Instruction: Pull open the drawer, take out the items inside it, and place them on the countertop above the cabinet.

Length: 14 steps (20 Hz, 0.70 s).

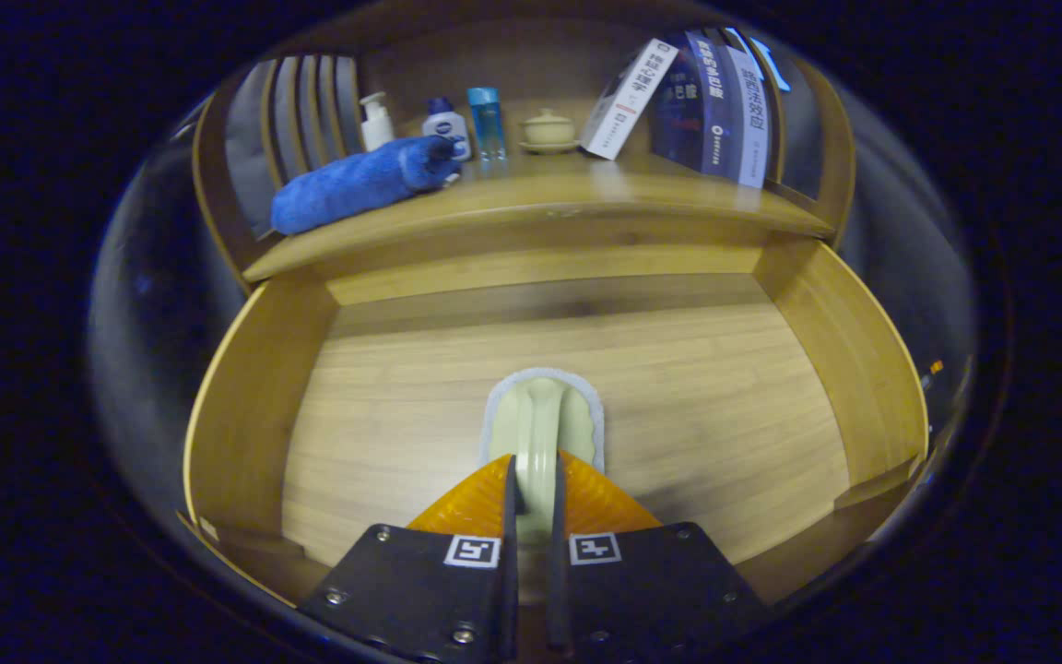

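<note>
Jaws [531, 493] pinch nearly shut on the brush [542, 429] handle, low in the frame's centre inside the open drawer [245, 406], likely to lift it onto the bench [540, 198] beside the towel [360, 182].

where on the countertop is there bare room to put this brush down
The fingers are shut on the brush above the open drawer. On the countertop, the front strip between the blue towel and the books is bare. The back row is crowded: bottles, a lidded cup.
</note>
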Available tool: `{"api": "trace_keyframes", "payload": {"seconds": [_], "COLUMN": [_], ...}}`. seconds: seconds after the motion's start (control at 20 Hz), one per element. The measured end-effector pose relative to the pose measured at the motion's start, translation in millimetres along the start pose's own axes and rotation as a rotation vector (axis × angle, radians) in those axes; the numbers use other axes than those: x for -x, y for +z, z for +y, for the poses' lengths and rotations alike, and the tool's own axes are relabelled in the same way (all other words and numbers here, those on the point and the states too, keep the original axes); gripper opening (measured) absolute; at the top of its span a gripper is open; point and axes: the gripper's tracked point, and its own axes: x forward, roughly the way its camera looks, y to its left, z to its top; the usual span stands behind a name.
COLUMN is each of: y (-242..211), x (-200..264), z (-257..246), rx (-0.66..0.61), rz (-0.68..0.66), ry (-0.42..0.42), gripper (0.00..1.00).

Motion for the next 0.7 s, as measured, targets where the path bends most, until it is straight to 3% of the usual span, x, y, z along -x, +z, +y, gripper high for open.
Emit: {"api": "trace_keyframes", "payload": {"seconds": [0.3, 0.7], "y": [46.7, 153.6], "x": [54.9, 154.1], "z": [-4.9, -6.0], "rx": [-0.023, -0.045], "rz": [-0.207, -0.472], "ry": [0.028, 0.057], "gripper": [0.13, 0.13]}}
